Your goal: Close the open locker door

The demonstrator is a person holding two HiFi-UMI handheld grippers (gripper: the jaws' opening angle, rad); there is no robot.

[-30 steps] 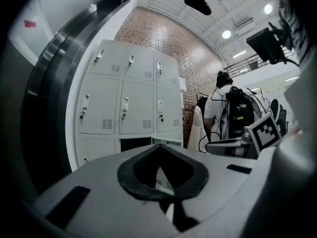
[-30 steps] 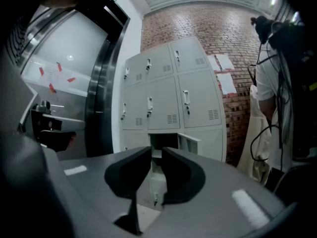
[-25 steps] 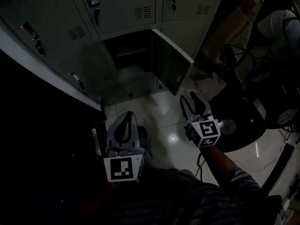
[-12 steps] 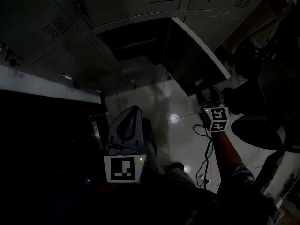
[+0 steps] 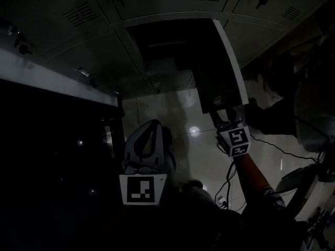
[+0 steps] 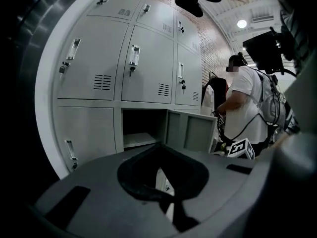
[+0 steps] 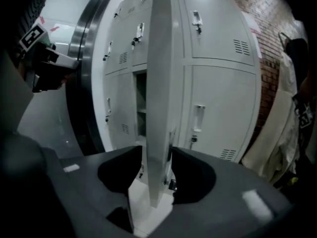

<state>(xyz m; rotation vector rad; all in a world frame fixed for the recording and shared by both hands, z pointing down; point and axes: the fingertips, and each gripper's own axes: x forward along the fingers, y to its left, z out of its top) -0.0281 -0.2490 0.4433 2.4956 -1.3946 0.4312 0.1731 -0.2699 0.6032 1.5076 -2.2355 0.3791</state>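
Note:
The grey locker door [image 5: 231,61] of a bottom-row compartment [image 5: 167,46] stands swung out, edge-on in the right gripper view [image 7: 157,83]. My right gripper [image 5: 222,112] is at the door's free edge. Its jaws [image 7: 157,155] are closing, one pad on each face of that edge, low down by the latch. My left gripper [image 5: 153,123] hangs back over the floor left of the door, shut with nothing in it; its joined tips [image 6: 158,146] point at the open compartment [image 6: 141,128].
Closed lockers [image 6: 143,68] fill the wall above and beside the opening. A dark cabinet with a pale top edge [image 5: 57,82] stands to the left. Cables [image 5: 272,148] trail on the glossy floor at right. A person in a white shirt [image 6: 247,108] stands right of the lockers.
My right gripper has gone forward from the open floor to the door's free edge and now straddles it. The left gripper has stayed about where it was.

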